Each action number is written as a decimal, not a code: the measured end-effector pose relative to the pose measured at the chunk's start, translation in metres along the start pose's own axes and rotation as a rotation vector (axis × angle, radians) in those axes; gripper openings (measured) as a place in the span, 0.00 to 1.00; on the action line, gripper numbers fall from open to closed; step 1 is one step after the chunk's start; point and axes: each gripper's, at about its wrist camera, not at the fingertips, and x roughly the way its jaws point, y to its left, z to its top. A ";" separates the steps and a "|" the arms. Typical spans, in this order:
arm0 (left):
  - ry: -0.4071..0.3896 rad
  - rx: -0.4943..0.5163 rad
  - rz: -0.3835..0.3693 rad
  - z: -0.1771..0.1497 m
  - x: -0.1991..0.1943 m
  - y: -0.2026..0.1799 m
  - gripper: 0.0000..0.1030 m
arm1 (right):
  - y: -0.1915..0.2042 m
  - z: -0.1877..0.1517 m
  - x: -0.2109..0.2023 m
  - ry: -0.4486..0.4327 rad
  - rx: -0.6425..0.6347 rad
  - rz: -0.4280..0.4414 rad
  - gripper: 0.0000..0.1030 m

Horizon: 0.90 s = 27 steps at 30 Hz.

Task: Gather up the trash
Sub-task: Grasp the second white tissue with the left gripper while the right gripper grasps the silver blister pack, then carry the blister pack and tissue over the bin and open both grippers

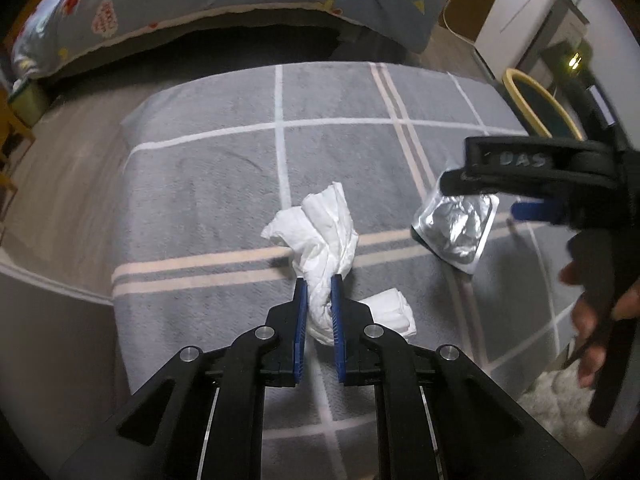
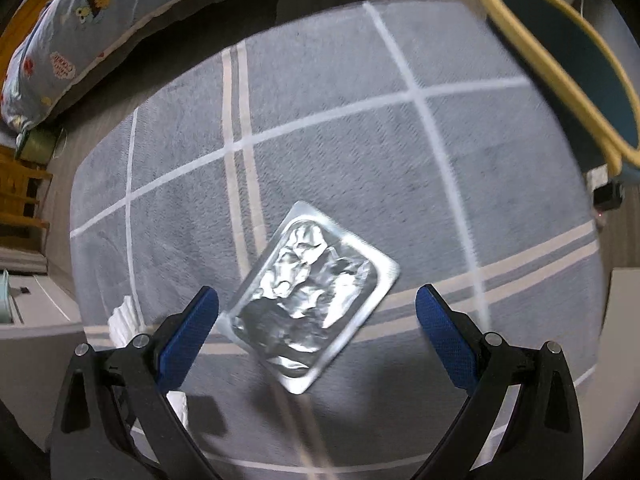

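Left gripper (image 1: 320, 286): jaws closed tight on the crumpled white tissue (image 1: 324, 236), blue pads pinching its twisted lower part; the rest of the tissue fans out beyond the tips.
Right gripper (image 2: 318, 304): jaws spread wide, holding nothing; the silver foil packet (image 2: 308, 296) lies between them on the rug, touched by neither pad.
Second tissue piece (image 1: 394, 312): white, just right of the left gripper's jaws, on the rug.
Foil packet position: right of the tissue, near the middle of the grey rug (image 1: 208, 184), which has white and cream stripes.
Writing: pale letters on the right gripper's black body (image 1: 524, 160), seen from the left wrist; blurred, perhaps "DAS", not certain.
Bin (image 2: 560, 72): yellow rim, teal inside, far right, off the rug's edge.
Bed (image 1: 224, 4): far side, blue cartoon-print quilt; a red patch on it carries text too small to read.
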 end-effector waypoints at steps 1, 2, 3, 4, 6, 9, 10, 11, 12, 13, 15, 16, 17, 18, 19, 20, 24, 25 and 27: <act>-0.003 -0.003 -0.004 -0.001 -0.002 0.001 0.12 | 0.001 0.000 0.003 0.009 0.015 0.004 0.94; -0.006 -0.004 -0.005 -0.001 -0.003 0.002 0.12 | 0.003 0.000 0.008 0.020 0.036 0.012 0.95; -0.009 -0.009 -0.008 0.000 -0.004 0.005 0.12 | 0.005 0.000 0.009 0.017 0.044 0.004 0.95; -0.011 -0.013 -0.011 0.003 -0.003 0.004 0.12 | 0.009 0.001 0.010 0.007 0.039 0.001 0.95; -0.011 -0.024 -0.020 0.006 0.002 0.004 0.12 | 0.017 0.004 0.012 -0.004 0.017 -0.009 0.95; -0.010 -0.037 -0.027 0.008 0.004 0.008 0.12 | 0.032 0.009 0.017 -0.018 -0.054 -0.053 0.95; -0.011 -0.042 -0.028 0.009 0.004 0.010 0.12 | 0.035 0.009 0.018 -0.022 -0.071 -0.064 0.93; -0.011 -0.046 -0.030 0.007 0.003 0.012 0.12 | 0.041 0.009 0.019 -0.027 -0.104 -0.075 0.93; -0.010 -0.054 -0.032 0.008 0.003 0.014 0.12 | 0.047 0.009 0.021 -0.028 -0.134 -0.086 0.89; -0.009 -0.058 -0.032 0.009 0.004 0.015 0.12 | 0.055 0.009 0.023 -0.031 -0.167 -0.107 0.85; -0.007 -0.062 -0.035 0.008 0.003 0.015 0.12 | 0.065 0.005 0.025 -0.040 -0.230 -0.157 0.78; -0.008 -0.061 -0.036 0.009 0.003 0.014 0.12 | 0.068 0.004 0.025 -0.048 -0.250 -0.170 0.72; -0.009 -0.057 -0.037 0.009 0.003 0.014 0.12 | 0.070 0.003 0.024 -0.056 -0.262 -0.165 0.72; -0.012 -0.051 -0.038 0.009 0.003 0.012 0.12 | 0.070 0.002 0.024 -0.051 -0.266 -0.161 0.72; -0.014 -0.045 -0.039 0.010 0.002 0.012 0.12 | 0.069 0.001 0.023 -0.050 -0.268 -0.156 0.72; -0.019 -0.038 -0.038 0.010 0.001 0.010 0.12 | 0.068 0.000 0.022 -0.050 -0.268 -0.144 0.72; -0.043 -0.038 -0.036 0.011 -0.005 0.010 0.12 | 0.055 0.001 -0.001 -0.086 -0.277 -0.123 0.72; -0.052 -0.038 -0.033 0.012 -0.007 0.009 0.12 | 0.050 0.001 -0.007 -0.100 -0.279 -0.125 0.72; -0.080 -0.035 -0.025 0.015 -0.013 0.007 0.12 | 0.042 0.000 -0.023 -0.133 -0.262 -0.107 0.72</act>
